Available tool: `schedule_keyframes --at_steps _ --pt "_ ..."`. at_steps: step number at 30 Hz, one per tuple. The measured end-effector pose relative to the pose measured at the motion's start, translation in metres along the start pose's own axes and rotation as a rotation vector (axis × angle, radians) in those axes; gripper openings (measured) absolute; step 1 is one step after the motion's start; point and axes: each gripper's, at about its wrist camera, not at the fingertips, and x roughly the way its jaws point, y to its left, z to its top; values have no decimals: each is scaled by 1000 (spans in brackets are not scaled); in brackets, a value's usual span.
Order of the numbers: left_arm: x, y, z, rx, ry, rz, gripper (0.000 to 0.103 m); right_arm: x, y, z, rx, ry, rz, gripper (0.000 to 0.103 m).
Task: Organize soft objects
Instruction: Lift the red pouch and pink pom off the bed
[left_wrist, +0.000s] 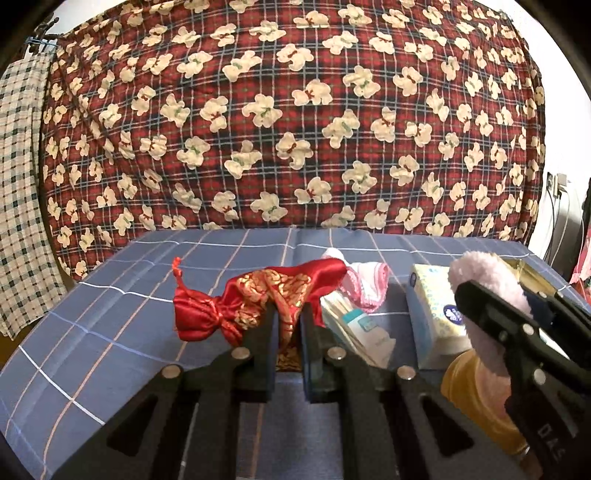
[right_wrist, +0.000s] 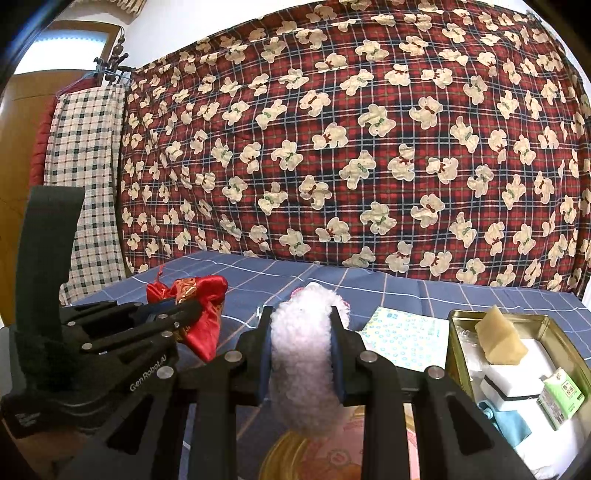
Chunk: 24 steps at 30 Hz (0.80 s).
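My left gripper (left_wrist: 287, 332) is shut on a red and gold satin pouch (left_wrist: 258, 299) and holds it above the blue checked table; the pouch also shows in the right wrist view (right_wrist: 201, 306), with the left gripper (right_wrist: 192, 308) at the left. My right gripper (right_wrist: 301, 347) is shut on a fluffy pale pink item (right_wrist: 303, 354), which also shows in the left wrist view (left_wrist: 487, 291) at the right. A gold tin (right_wrist: 458, 354) at the right holds a tan sponge wedge (right_wrist: 498, 338), white blocks and a green packet.
A tissue pack (left_wrist: 432, 314) and a pink cloth (left_wrist: 365, 284) lie on the table behind the pouch. A round yellow lid (left_wrist: 476, 402) sits below the right gripper. A red bear-print quilt (left_wrist: 295, 122) hangs behind the table (left_wrist: 92, 332).
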Motion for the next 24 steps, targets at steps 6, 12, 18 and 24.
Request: schedule_keyframes --at_steps 6,12,18,24 --pt "-6 2 0 -9 -31 15 8 -2 0 0 1 -9 2 29" --pt "-13 3 -1 -15 -66 21 8 -2 0 0 1 -13 2 29" --pt "-19 4 -1 -15 -97 28 8 -4 0 0 1 -19 0 29" --pt "-23 5 -1 -22 -119 31 8 -8 -1 2 3 -34 -10 29"
